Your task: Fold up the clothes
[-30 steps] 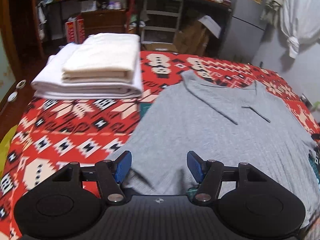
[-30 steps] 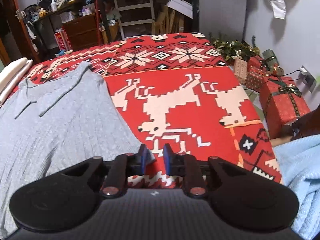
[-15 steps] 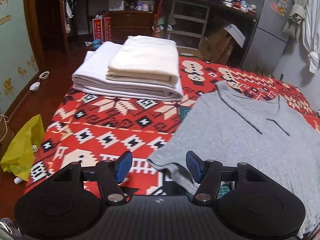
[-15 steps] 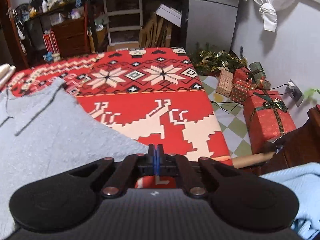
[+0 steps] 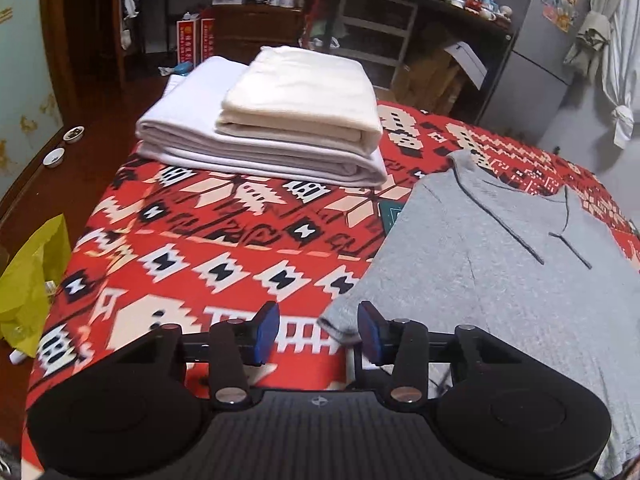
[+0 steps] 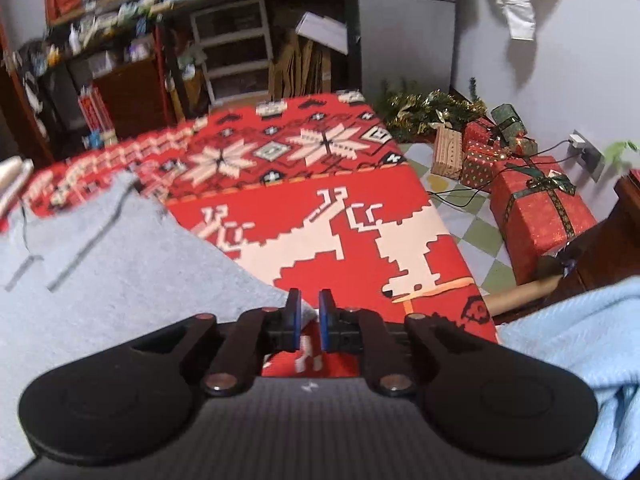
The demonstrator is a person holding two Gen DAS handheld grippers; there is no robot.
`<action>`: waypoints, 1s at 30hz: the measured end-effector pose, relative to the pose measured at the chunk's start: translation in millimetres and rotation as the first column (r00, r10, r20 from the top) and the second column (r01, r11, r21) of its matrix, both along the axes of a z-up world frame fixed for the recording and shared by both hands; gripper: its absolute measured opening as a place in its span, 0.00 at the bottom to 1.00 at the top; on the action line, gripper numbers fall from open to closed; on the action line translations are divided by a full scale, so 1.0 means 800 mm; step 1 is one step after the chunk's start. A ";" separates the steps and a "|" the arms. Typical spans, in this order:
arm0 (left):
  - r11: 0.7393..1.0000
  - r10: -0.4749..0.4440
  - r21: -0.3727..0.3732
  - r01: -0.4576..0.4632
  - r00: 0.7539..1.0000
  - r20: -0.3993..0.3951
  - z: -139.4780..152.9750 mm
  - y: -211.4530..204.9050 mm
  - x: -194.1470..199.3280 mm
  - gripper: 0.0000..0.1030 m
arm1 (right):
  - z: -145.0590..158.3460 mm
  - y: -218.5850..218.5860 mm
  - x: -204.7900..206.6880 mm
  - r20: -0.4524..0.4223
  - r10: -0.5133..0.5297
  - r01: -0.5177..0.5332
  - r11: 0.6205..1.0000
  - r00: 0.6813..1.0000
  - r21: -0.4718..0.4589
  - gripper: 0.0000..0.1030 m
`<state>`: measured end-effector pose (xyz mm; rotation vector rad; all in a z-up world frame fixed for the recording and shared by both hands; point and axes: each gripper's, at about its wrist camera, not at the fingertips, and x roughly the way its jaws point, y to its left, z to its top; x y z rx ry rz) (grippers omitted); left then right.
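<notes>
Left wrist | left gripper (image 5: 318, 328) gaping | grey shirt (image 5: 500, 264) flat on blanket (image 5: 208, 248)

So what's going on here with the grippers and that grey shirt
A person is folding clothes with a handheld gripper in each hand. A grey shirt lies flat on the red patterned blanket. The left gripper is open at the shirt's near left corner, not yet gripping it. The right gripper has its jaws slightly apart at the near right corner, with no cloth visibly pinched. Two folded items are already stacked at the far left.
</notes>
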<state>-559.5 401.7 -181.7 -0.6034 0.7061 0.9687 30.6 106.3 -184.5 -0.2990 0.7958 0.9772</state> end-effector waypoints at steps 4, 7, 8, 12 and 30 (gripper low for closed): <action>0.999 -0.026 -0.021 0.026 0.999 -0.025 -0.014 0.011 0.011 0.18 | 0.017 -0.014 -0.019 -0.001 0.004 -0.004 1.000 1.000 0.028 0.09; 0.999 -0.049 0.016 0.051 0.995 -0.081 -0.014 0.010 0.019 0.02 | 0.033 -0.026 -0.033 -0.003 0.006 -0.005 0.998 1.000 0.068 0.09; 0.998 -0.057 0.028 0.060 0.993 -0.100 -0.013 0.009 0.022 0.02 | 0.038 -0.030 -0.038 -0.007 0.009 -0.009 0.996 1.000 0.085 0.10; 0.995 -0.028 0.089 0.043 0.986 -0.162 -0.008 0.023 0.021 0.02 | 0.053 -0.034 -0.054 -0.009 0.027 -0.026 0.994 1.000 0.110 0.11; 0.996 0.043 0.087 -0.033 0.991 -0.124 0.014 0.000 -0.002 0.29 | 0.047 -0.065 -0.134 -0.174 0.150 -0.147 0.989 0.973 0.035 0.15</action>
